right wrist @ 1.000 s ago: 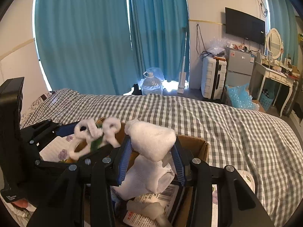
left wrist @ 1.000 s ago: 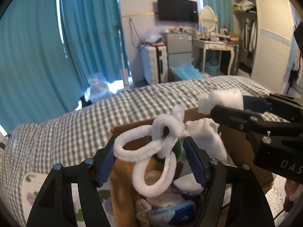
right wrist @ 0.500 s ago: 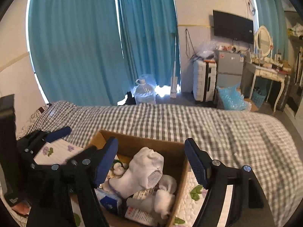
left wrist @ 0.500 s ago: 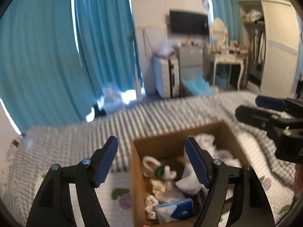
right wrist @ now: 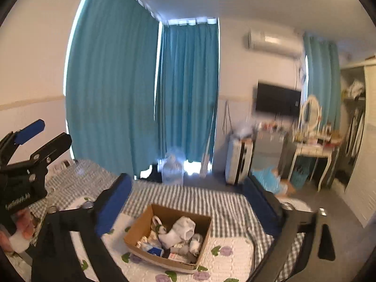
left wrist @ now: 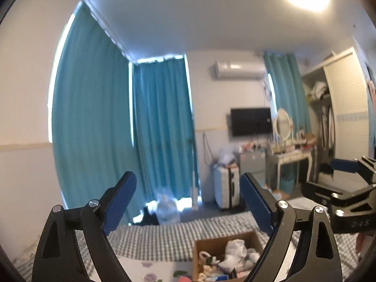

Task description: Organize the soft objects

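The cardboard box [right wrist: 168,237] sits on the bed [right wrist: 225,202], with a white sock [right wrist: 182,230] and other soft items, blurred, inside. Above the box both the left claw [left wrist: 188,202] and the right claw [right wrist: 188,202] are wide apart, holding nothing. Behind the box hang teal curtains [right wrist: 145,98].

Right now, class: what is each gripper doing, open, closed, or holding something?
Left gripper: open, holding nothing.
Right gripper: open, holding nothing.
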{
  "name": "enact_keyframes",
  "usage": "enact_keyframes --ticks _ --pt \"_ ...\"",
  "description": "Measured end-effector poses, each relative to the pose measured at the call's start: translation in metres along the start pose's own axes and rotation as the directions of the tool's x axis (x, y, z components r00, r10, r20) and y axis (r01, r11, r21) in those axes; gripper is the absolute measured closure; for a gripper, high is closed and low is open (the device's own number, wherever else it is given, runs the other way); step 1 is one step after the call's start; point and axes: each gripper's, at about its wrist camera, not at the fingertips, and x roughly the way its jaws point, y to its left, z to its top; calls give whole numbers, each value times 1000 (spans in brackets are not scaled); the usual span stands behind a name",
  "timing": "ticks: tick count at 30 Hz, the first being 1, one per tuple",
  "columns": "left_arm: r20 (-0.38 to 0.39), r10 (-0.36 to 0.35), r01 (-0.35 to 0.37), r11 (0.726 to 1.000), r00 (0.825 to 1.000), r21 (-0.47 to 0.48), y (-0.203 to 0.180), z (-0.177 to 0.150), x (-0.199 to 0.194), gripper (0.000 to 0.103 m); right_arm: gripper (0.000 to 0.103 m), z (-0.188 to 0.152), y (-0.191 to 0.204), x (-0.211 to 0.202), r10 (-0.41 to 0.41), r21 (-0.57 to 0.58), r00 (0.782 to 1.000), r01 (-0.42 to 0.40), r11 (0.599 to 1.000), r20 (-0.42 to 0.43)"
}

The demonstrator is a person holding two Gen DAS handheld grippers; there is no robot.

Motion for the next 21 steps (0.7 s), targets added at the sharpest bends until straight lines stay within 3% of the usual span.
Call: enact_keyframes --ticks 3,5,10,16,21 --pt "19 3 -3 1000 1000 -3 6 3 -24 12 0 2 7 -39 0 1 999 0 1000 41" --pt "28 -38 39 999 999 -23 12 -2 -34 12 0 -3 11 -58 11 4 998 -11 1000 68" --pt "-12 -93 93 994 996 -62 18 -25 -33 12 0 -24 18 -81 45 14 993 -46 999 111" --pt "-58 -58 53 995 997 -80 21 -65 -24 12 0 -67 20 -70 29 75 990 -40 996 139" --pt "-91 -17 10 997 996 -81 17 -109 -11 12 0 -110 20 -30 -1 100 993 -11 995 115"
